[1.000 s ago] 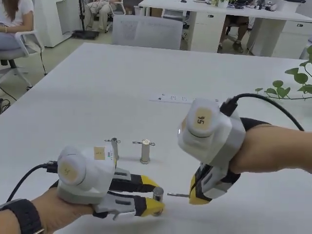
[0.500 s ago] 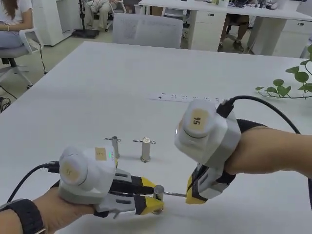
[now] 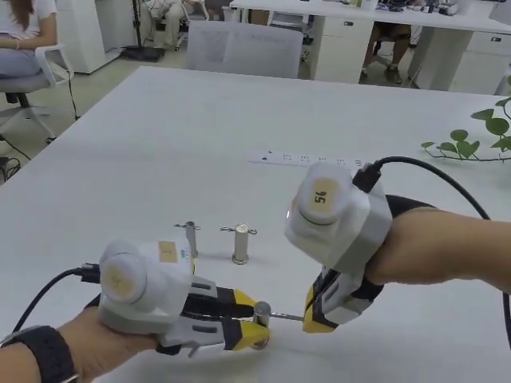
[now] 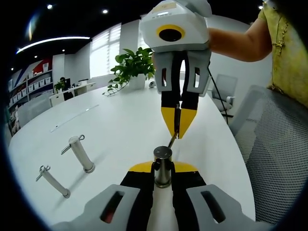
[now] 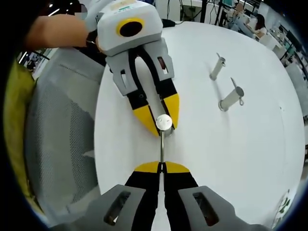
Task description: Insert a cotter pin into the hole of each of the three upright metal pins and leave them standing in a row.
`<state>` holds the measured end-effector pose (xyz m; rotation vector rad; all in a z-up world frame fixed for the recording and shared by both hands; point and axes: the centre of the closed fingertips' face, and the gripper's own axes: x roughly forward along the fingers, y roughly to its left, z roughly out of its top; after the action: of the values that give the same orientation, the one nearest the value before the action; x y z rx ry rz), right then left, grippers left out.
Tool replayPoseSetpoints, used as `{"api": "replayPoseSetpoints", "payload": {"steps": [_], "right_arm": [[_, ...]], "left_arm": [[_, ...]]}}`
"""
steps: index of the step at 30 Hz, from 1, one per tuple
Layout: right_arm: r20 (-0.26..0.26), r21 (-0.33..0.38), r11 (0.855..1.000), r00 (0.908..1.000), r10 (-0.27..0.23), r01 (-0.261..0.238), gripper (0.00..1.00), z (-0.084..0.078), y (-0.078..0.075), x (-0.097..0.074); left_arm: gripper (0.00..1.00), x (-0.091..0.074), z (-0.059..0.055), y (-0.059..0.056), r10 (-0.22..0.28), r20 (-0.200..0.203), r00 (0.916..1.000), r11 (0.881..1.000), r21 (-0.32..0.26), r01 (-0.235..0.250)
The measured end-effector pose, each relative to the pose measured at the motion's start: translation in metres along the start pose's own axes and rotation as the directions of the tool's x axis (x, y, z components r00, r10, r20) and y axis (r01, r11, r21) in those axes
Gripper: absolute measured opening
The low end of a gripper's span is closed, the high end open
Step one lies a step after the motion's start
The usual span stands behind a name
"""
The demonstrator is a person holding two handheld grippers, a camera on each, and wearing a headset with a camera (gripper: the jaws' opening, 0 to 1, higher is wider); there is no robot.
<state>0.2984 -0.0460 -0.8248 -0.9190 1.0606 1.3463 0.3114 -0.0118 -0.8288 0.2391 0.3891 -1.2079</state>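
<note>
Left gripper view, left gripper (image 4: pixel 162 169) clamped on short silver metal pin (image 4: pixel 162 162), upright on white table (image 4: pixel 120 120), right gripper (image 5: pixel 162 167) pinching thin cotter pin (image 5: pixel 162 144), tip at this pin's head, thick cottered pin (image 4: pixel 81 153) and thin cottered pin (image 4: pixel 53 180) standing near it, potted plant (image 4: pixel 134 60) beyond it.

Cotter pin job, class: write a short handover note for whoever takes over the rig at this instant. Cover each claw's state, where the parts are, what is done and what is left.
Left claw: shut on the third metal pin, holding it upright.
Right claw: shut on a cotter pin, with its tip at the third pin's head. Whether it has entered the hole cannot be told.
Done: the thin metal pin and the thicker metal pin stand side by side farther back, each with a cotter pin through its top.
Left: push this cotter pin through, release, and set the third pin in line with the other two.
</note>
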Motion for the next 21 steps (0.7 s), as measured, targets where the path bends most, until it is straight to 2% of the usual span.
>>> {"api": "replayPoseSetpoints", "payload": {"steps": [8,17,21], "right_arm": [[0.006,0.014,1.0,1.0,0.0,0.0,0.03,0.0022,0.0005,0.0025],[0.017,0.032,0.999,0.9998,-0.001,0.0,0.03,0.0032,0.0006,0.0037],[0.017,0.029,1.0,0.9998,-0.004,0.003,0.03,0.0029,0.0002,0.0034]], "left_arm": [[0.11,-0.0011,-0.0011,-0.0006,0.012,0.004,0.9999,1.0,-0.005,-0.012],[0.11,-0.0022,-0.0008,-0.001,0.028,0.028,0.9992,0.999,-0.045,-0.027],[0.12,-0.0018,-0.0004,-0.0008,0.019,0.03,0.9994,0.999,-0.031,-0.018]]}}
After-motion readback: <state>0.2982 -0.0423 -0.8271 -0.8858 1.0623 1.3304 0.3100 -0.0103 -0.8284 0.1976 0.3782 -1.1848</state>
